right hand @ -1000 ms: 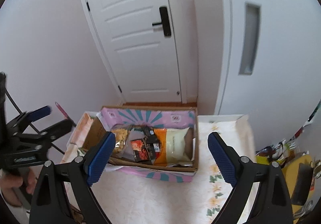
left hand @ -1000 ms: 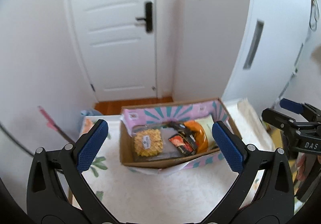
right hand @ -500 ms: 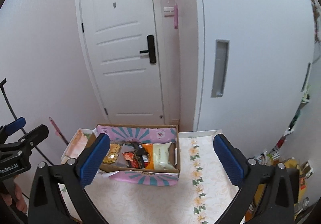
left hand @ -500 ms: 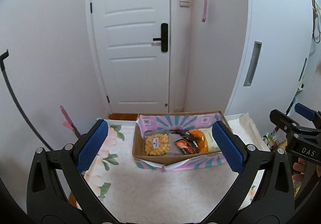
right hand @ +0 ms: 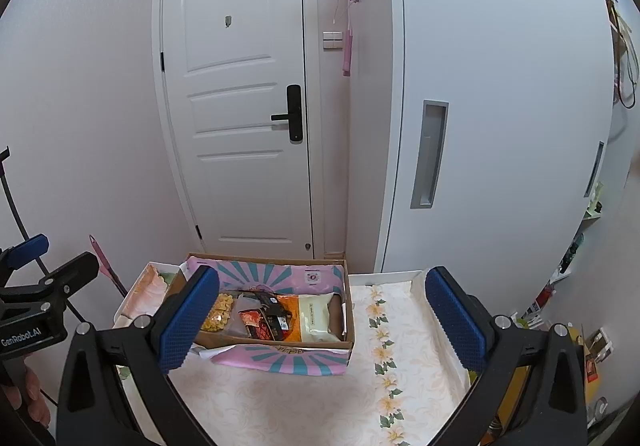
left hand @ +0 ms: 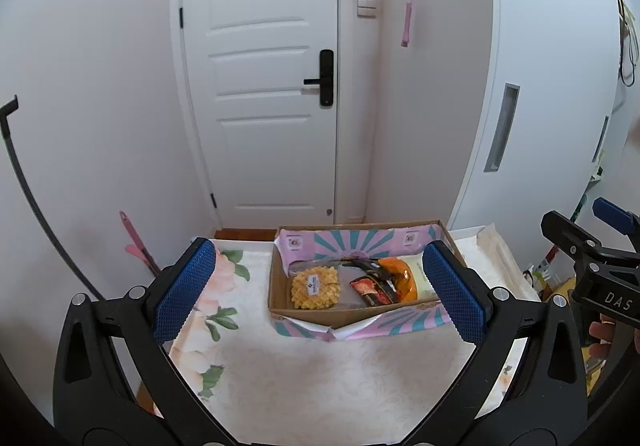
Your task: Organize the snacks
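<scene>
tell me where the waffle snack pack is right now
In the left wrist view, the waffle snack pack lies at the left end of the cardboard box, beside the red packet.

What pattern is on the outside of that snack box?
Pink with teal sunburst stripes on the cardboard box, seen best in the right wrist view.

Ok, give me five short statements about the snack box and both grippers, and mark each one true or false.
1. The cardboard box sits on the floral tablecloth. True.
2. The left gripper grips the waffle snack. False: its jaws stand open, holding nothing.
3. The white door behind the table is shut. True.
4. The orange-and-white bag lies on the cloth outside the box. False: it lies inside.
5. The right gripper is open and empty. True.
</scene>
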`<action>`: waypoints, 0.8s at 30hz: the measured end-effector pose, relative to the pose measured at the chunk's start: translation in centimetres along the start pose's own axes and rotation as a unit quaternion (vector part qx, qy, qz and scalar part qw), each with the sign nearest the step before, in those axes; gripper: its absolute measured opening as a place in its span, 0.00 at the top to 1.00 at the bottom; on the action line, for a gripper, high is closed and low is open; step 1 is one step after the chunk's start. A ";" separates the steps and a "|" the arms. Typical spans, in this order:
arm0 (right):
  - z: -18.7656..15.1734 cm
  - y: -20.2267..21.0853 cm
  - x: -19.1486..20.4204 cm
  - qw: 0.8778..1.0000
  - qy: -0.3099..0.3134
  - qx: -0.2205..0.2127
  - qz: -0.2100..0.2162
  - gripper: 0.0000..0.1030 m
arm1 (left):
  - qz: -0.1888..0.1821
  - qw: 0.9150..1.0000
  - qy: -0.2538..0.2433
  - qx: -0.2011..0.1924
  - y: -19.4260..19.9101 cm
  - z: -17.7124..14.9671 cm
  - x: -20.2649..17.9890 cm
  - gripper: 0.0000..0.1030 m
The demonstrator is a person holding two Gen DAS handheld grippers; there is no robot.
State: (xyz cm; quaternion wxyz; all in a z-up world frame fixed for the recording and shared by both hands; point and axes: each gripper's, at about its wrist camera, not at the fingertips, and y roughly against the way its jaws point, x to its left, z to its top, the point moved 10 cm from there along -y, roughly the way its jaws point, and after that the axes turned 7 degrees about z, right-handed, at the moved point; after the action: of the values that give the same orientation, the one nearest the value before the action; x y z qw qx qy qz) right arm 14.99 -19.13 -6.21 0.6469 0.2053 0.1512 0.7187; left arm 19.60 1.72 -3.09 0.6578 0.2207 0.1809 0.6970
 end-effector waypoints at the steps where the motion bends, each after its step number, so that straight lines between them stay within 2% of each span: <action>1: 0.0 0.0 0.0 1.000 0.000 0.001 -0.001 0.00 | 0.000 1.000 0.000 -0.002 0.0 0.0 0.0 0.00; 24: 0.2 -0.9 0.7 1.000 0.002 0.006 0.007 0.00 | 0.008 1.000 0.011 -0.002 -0.1 0.2 1.1 0.00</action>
State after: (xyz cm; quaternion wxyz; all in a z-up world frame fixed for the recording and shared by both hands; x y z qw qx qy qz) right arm 15.85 -18.38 -6.41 0.6403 0.2087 0.1551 0.7227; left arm 19.78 2.79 -2.94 0.6507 0.2133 0.1844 0.7051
